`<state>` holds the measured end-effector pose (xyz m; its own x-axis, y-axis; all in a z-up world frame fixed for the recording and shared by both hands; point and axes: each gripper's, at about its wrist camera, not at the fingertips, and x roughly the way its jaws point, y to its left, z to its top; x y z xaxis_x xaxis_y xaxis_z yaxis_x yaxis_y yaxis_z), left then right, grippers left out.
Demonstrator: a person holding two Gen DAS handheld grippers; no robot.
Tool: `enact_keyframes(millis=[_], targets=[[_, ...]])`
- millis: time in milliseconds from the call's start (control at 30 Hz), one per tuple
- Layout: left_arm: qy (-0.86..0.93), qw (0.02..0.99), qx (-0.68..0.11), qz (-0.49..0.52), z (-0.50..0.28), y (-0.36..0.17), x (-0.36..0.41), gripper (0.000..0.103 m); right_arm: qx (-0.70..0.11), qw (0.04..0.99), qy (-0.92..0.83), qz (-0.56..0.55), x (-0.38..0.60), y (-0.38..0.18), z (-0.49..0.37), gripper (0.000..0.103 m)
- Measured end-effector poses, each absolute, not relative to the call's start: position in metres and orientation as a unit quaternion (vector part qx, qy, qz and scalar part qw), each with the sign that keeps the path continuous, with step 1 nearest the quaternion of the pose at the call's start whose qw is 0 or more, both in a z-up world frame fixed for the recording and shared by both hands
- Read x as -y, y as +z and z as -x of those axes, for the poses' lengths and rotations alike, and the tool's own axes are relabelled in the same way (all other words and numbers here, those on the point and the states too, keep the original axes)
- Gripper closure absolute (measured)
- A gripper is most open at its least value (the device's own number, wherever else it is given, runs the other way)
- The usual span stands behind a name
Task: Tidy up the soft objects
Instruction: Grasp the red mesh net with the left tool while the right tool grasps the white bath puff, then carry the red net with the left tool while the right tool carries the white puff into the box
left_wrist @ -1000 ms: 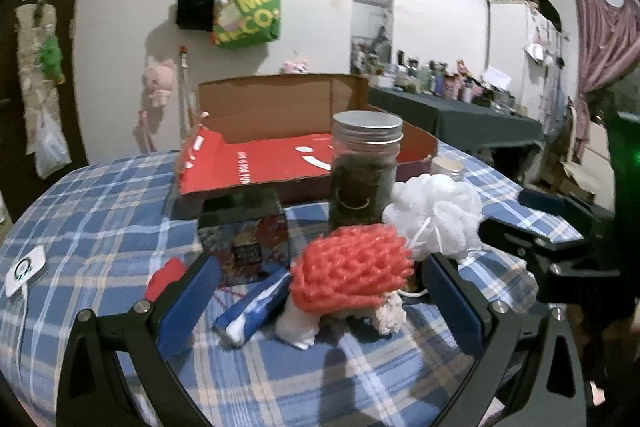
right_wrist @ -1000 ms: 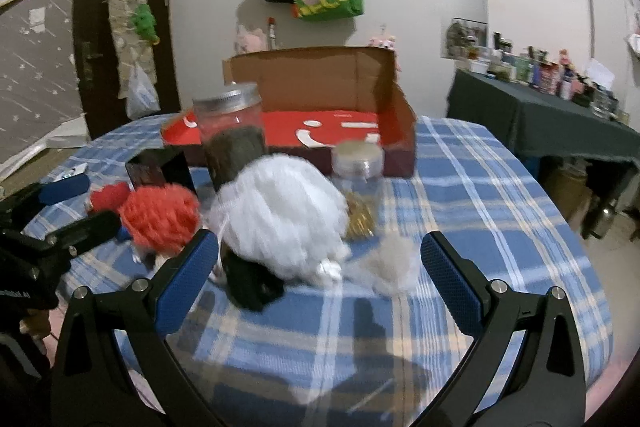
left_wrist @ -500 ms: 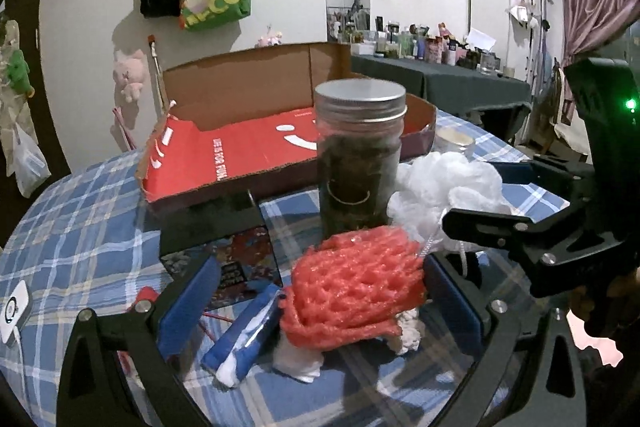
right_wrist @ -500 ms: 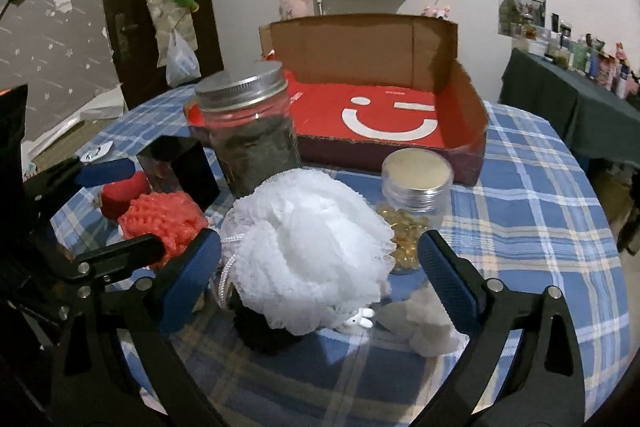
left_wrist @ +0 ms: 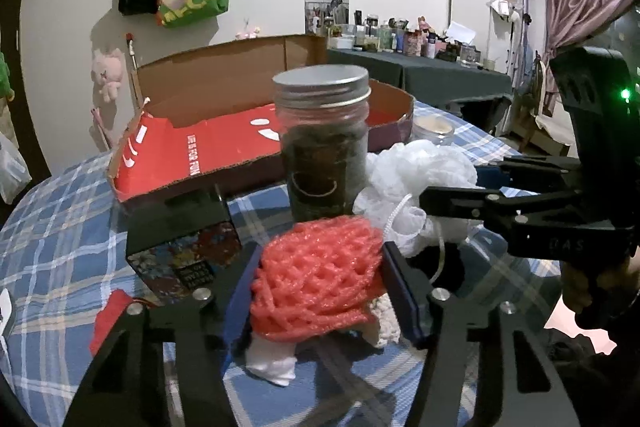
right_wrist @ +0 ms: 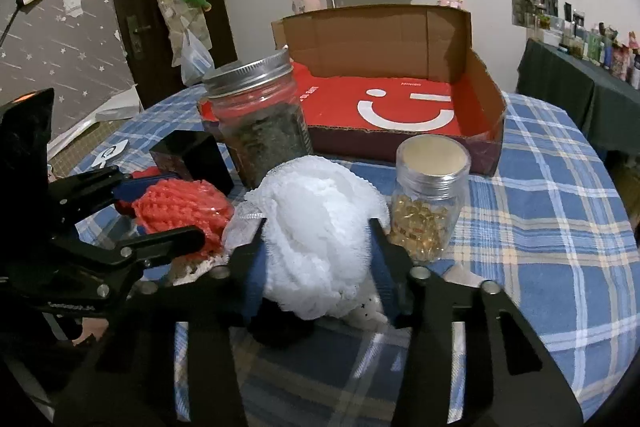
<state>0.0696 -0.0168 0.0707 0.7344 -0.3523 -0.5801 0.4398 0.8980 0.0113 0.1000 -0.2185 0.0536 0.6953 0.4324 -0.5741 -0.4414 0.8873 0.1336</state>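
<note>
Round surface (right_wrist: 560,235) under a blue plaid cloth, crowded near its front edge. Toward the back, an open cardboard box (right_wrist: 400,107) with a red floor and a white smile mark, flaps up, nothing visible inside. In front of the box, a tall glass jar (left_wrist: 324,151) with a metal screw lid and dark contents, upright. Left of that jar in the left wrist view, a dark printed box (left_wrist: 180,239).

Centre front, a white mesh bath pouf (right_wrist: 316,235), resting on the surface, just beside the tall jar and touching a small clear jar of amber capsules (right_wrist: 430,203) on its right. Right tongs (right_wrist: 316,259) closing on the white pouf, blue pads already pressed into its sides.

Left of it, a red mesh pouf (left_wrist: 320,279), sitting atop something white and a crocheted scrap. Left tongs (left_wrist: 320,287) closing around the red pouf, both pads against its flanks, mesh bulging between them.

Beside the left tongs, a flat red item (left_wrist: 110,319) on the cloth, partly hidden.
</note>
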Motion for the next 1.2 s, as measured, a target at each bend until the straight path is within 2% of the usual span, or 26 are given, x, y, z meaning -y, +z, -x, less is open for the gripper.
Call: enact_keyframes(millis=[100,200,567,667,1200], targets=[[-0.213,0.929,-0.294,-0.072,-0.068,0.074,0.016,0.048,-0.296,0.927,0.23,0.005,0.22,0.056,-0.094,0.07],[-0.211,0.931,-0.291,-0.065,-0.066,0.079,0.012,0.057,-0.286,0.931,0.227,-0.001,0.224,0.06,-0.089,0.073],[-0.213,0.932,-0.285,-0.064,-0.066,0.084,0.007,0.07,-0.275,0.936,0.222,-0.008,0.232,0.065,-0.084,0.075],[-0.216,0.932,-0.282,-0.064,-0.065,0.084,0.007,0.076,-0.271,0.937,0.222,-0.009,0.233,0.068,-0.083,0.075],[-0.225,0.932,-0.278,-0.063,-0.059,0.094,0.003,0.082,-0.261,0.94,0.219,-0.009,0.236,0.075,-0.077,0.076]])
